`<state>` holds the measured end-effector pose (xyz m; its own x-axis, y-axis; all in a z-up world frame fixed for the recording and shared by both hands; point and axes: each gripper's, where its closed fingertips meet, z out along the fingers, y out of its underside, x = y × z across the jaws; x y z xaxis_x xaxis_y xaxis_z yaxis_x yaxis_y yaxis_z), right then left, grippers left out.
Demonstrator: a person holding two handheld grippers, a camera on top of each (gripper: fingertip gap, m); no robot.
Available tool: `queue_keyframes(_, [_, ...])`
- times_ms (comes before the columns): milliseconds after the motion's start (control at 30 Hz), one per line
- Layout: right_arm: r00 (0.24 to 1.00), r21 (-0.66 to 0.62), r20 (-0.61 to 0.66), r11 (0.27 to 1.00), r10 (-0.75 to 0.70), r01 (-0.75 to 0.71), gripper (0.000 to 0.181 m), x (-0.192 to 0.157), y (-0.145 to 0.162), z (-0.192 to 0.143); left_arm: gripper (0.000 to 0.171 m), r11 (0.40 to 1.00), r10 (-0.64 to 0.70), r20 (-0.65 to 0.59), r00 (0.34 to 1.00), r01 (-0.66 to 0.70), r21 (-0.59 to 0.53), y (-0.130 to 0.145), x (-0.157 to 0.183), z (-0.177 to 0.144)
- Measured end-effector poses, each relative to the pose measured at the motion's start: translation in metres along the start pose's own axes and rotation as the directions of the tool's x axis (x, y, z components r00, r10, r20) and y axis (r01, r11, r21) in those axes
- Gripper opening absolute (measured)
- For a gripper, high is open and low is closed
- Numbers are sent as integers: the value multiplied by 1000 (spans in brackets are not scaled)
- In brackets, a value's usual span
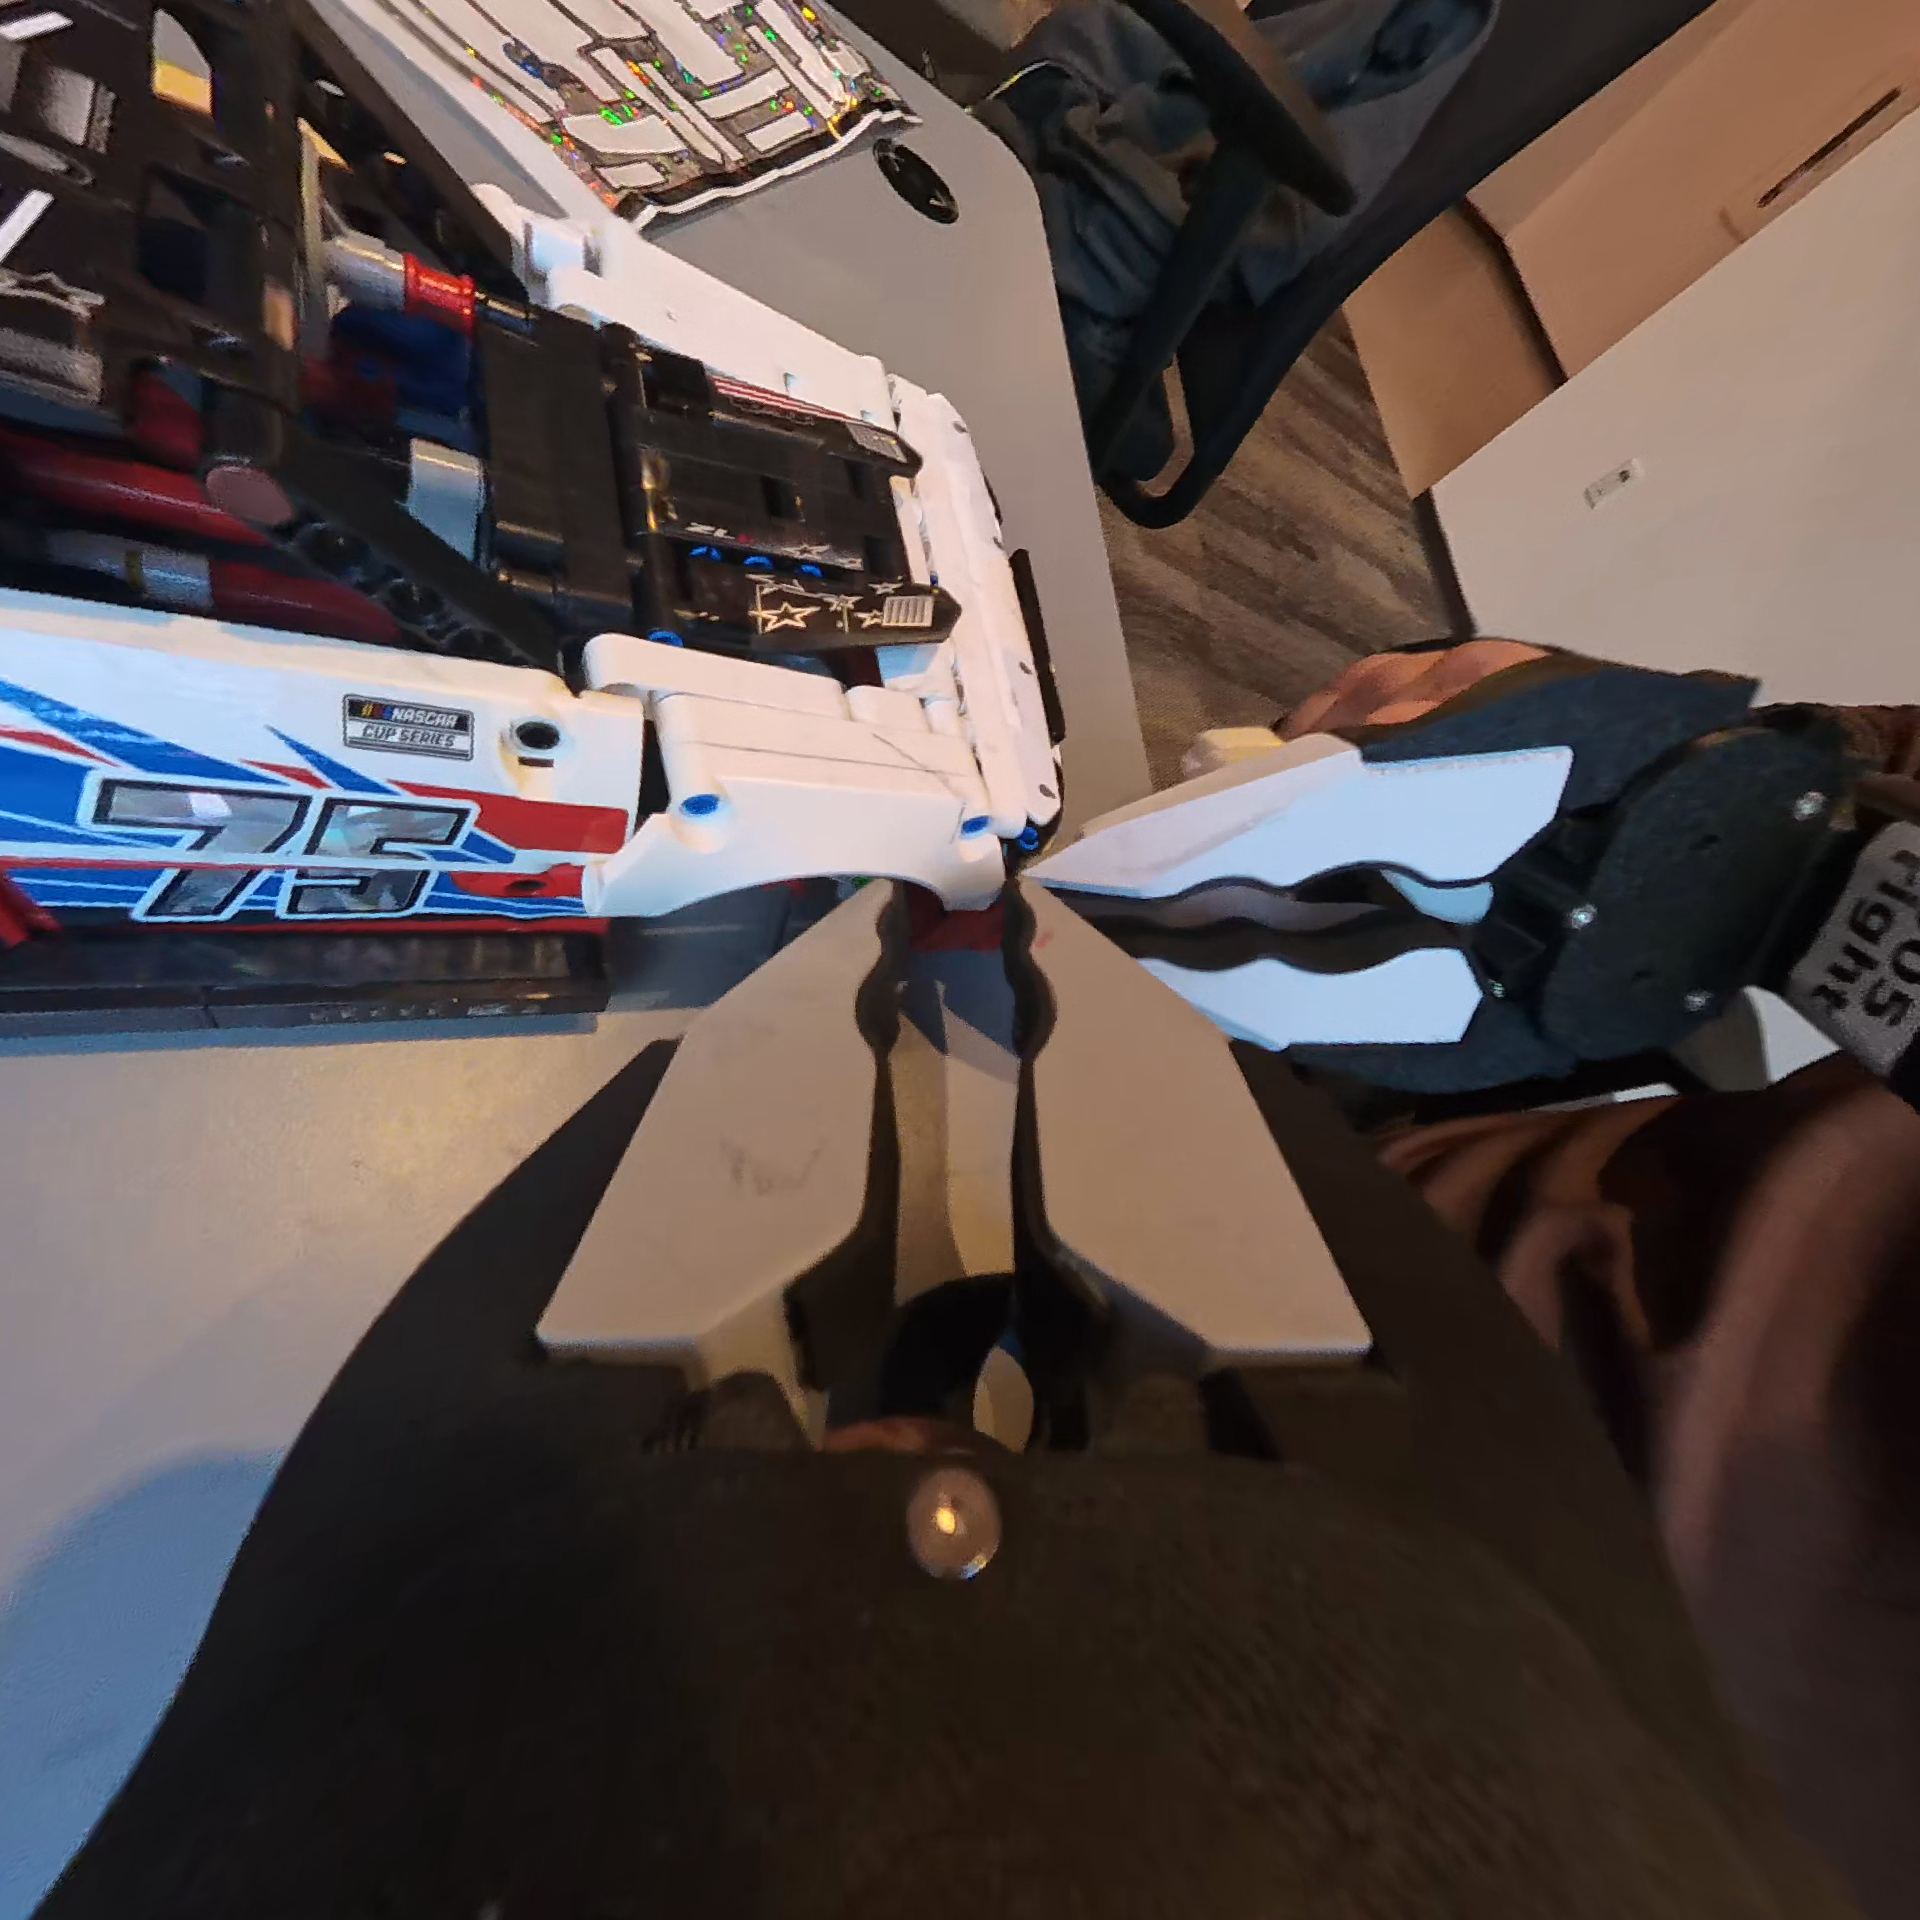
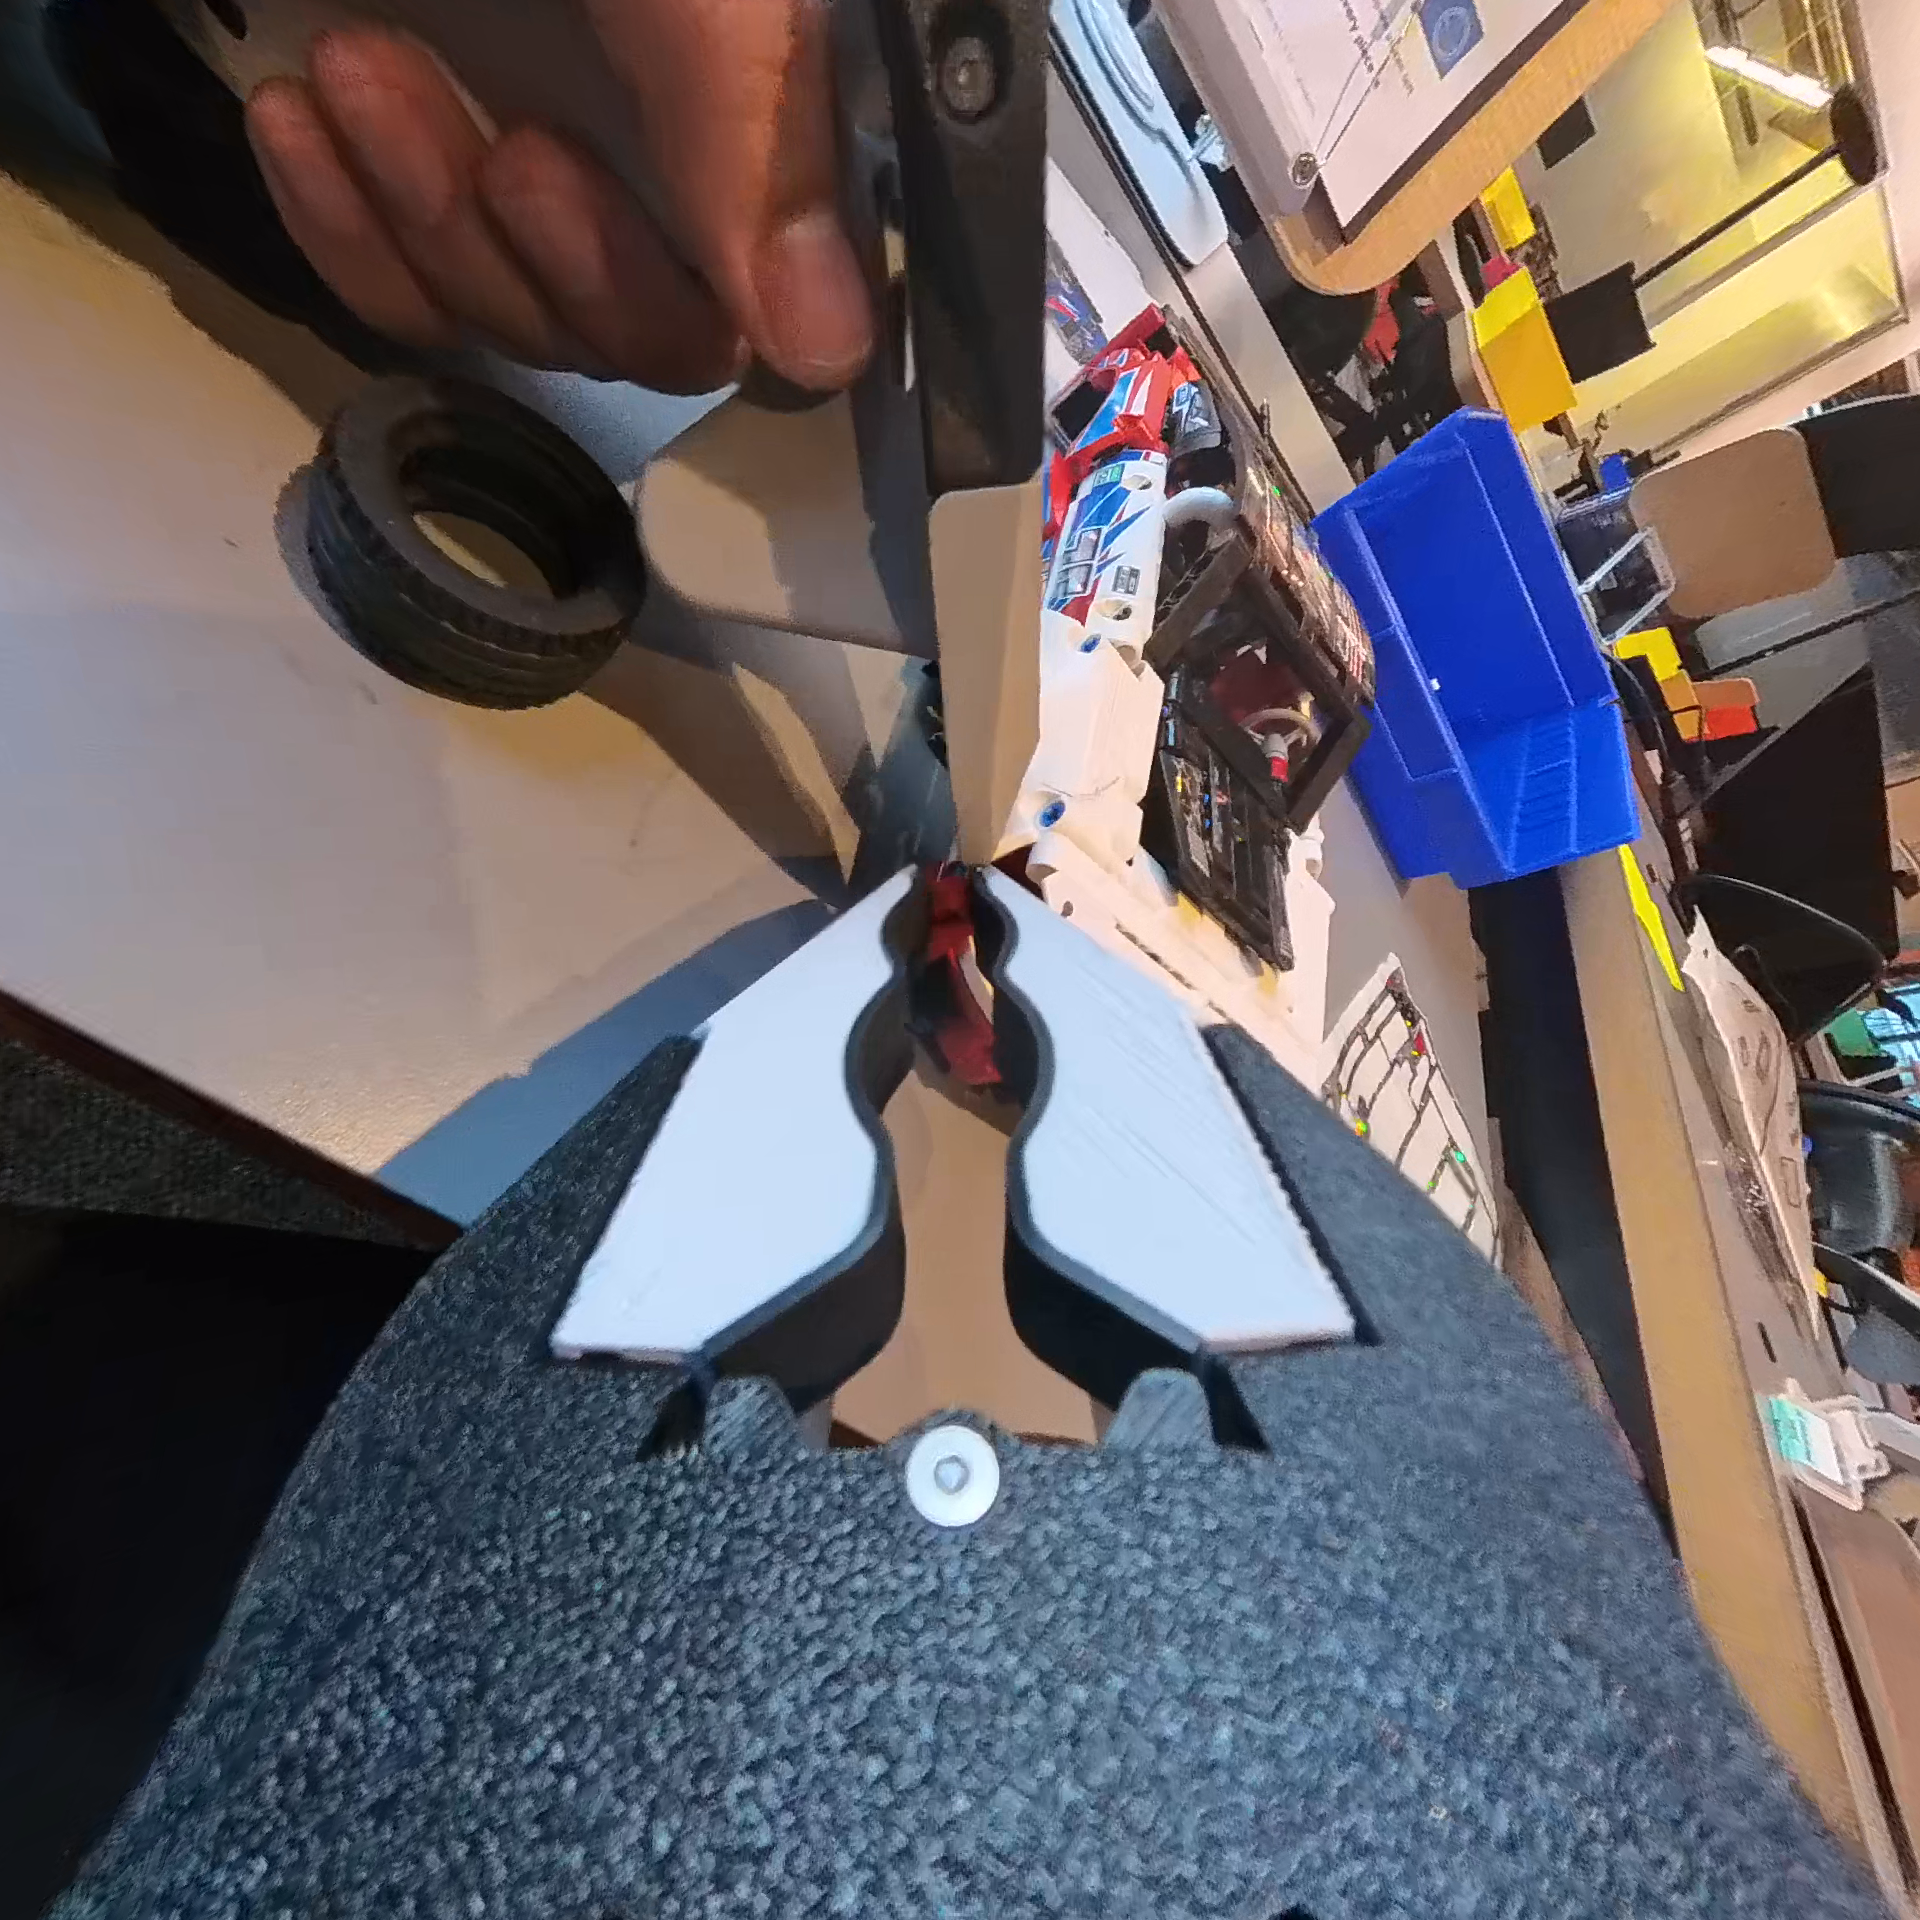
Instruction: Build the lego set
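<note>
Right gripper (image 2: pixel 948 883): jaws narrow, closed on a small red Lego piece (image 2: pixel 954 961) held between the tips; the piece sits at the lower front corner of the white race car model (image 1: pixel 790 769), just beside its blue pins. Left gripper (image 1: pixel 951 904): jaws narrow at the same corner, tips touching or nearly touching the model's underside; whether they pinch anything cannot be told, the gap being dark and partly hidden.

The model lies on the pale table (image 1: pixel 260 1195); a loose black tyre (image 2: pixel 473 545) rests well apart; a blue bin (image 2: pixel 1475 665) stands beyond the car, a sticker sheet (image 2: pixel 1403 1091) beside it.

Risks, as judged: both tips crowd one corner, so they may collide and knock the red piece askew; an off-axis push could bend a pin or spring a white panel loose; a slender grip may let the piece twist or drop under the chassis; pressing without steadying the body may slide the car.
</note>
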<state>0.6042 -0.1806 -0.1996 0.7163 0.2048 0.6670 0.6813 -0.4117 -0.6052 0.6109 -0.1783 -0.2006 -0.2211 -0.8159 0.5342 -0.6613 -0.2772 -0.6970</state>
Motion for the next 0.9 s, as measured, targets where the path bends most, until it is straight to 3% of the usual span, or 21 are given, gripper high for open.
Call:
queue_keyframes(167, [995, 91, 75, 993, 67, -74, 5, 2, -7, -16, 5, 1000, 17, 6, 1000, -17, -18, 2, 1, -1])
queue_keyframes(267, [985, 138, 49, 975, 167, -172, 6, 39, 4, -32, 0, 998, 53, 42, 998, -52, -22, 6, -3, -9])
queue_keyframes(300, [976, 126, 37, 968, 216, -219, 11, 56, 15, -33, 2, 998, 51, 59, 997, -49, -31, 7, -4, -11])
queue_keyframes(367, [946, 109, 86, 940, 314, -322, 23, 82, 41, -32, 28, 997, 54, 78, 996, -49, -66, 11, -4, -13])
queue_keyframes(433, [879, 52, 234, 898, 415, -437, 24, 90, 68, -24, 35, 993, 90, 94, 992, -81, -89, 11, 1, -9])
queue_keyframes(467, [830, 16, 307, 869, 466, -494, 34, 92, 79, -19, 41, 989, 118, 111, 987, -107, -102, 11, 3, -6])
queue_keyframes(500, [763, -15, 406, 838, 503, -545, 46, 89, 85, -17, 44, 983, 153, 134, 979, -137, -119, 11, 4, -2])
queue_keyframes(567, [620, -57, 586, 790, 521, -610, 48, 79, 85, -17, 44, 968, 225, 200, 954, -197, -153, 11, 0, 5])
queue_keyframes(600, [585, -63, 631, 786, 509, -615, 51, 77, 84, -16, 45, 961, 253, 234, 939, -217, -169, 10, -2, 7])
queue_keyframes(733, [605, -55, 669, 840, 433, -540, 59, 73, 82, 4, 34, 940, 318, 279, 906, -263, -217, 13, -5, 13])
queue_keyframes(800, [570, -74, 718, 857, 400, -509, 58, 65, 76, 9, 30, 942, 318, 276, 907, -269, -201, 14, -3, 14])
queue_keyframes(833, [532, -90, 752, 859, 390, -503, 48, 60, 73, 7, 27, 946, 306, 270, 913, -260, -194, 15, -2, 14])
queue_keyframes(900, [534, -89, 758, 870, 374, -485, 53, 57, 71, 7, 26, 955, 283, 268, 921, -244, -168, 15, -1, 13])
